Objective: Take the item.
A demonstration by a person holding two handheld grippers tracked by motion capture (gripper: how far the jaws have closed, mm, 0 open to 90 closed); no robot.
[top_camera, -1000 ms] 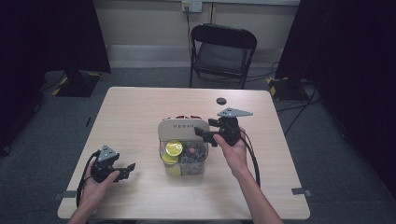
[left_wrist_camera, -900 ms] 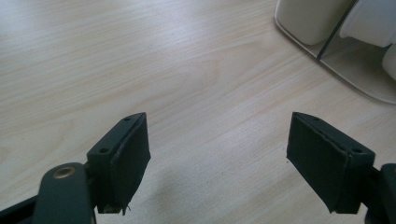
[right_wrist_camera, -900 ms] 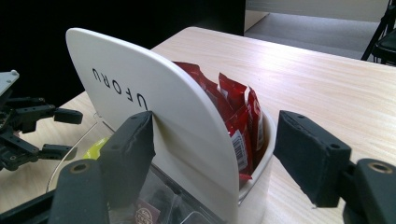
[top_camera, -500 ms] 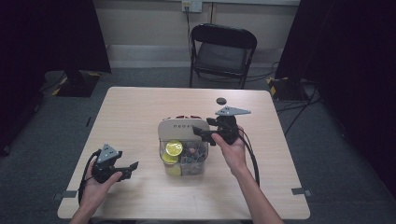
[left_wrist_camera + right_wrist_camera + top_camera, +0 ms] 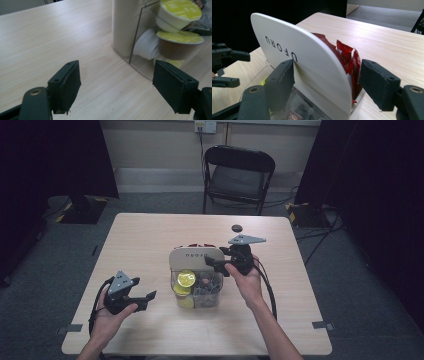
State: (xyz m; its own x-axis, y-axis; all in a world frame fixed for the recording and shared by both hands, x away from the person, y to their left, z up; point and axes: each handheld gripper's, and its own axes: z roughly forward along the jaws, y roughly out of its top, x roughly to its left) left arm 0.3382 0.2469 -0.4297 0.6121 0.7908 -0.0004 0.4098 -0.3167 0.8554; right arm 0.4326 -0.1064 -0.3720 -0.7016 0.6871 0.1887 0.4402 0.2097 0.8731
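A clear organiser box [image 5: 196, 281] stands mid-table, with a cream curved panel [image 5: 195, 255] lettered UFORU across it. Pods with yellow lids [image 5: 186, 279] lie in its clear front part; red packets [image 5: 348, 62] stand behind the panel. My right gripper [image 5: 214, 264] is open at the box's right side. In the right gripper view, the right gripper [image 5: 328, 75] has its jaws straddling the panel and packets, and the left jaw touches the panel's face. My left gripper [image 5: 146, 301] is open above the table left of the box. In the left gripper view, the left gripper [image 5: 116, 85] faces the pods [image 5: 180, 12].
A small black round object [image 5: 236, 227] lies on the table [image 5: 150, 235] behind the box. A black folding chair [image 5: 240, 170] stands beyond the far edge. Bare wood lies to the left and front. The left gripper [image 5: 227, 67] shows far off in the right gripper view.
My left gripper has edged right, a little closer to the box. The right gripper has stayed at the cream panel.
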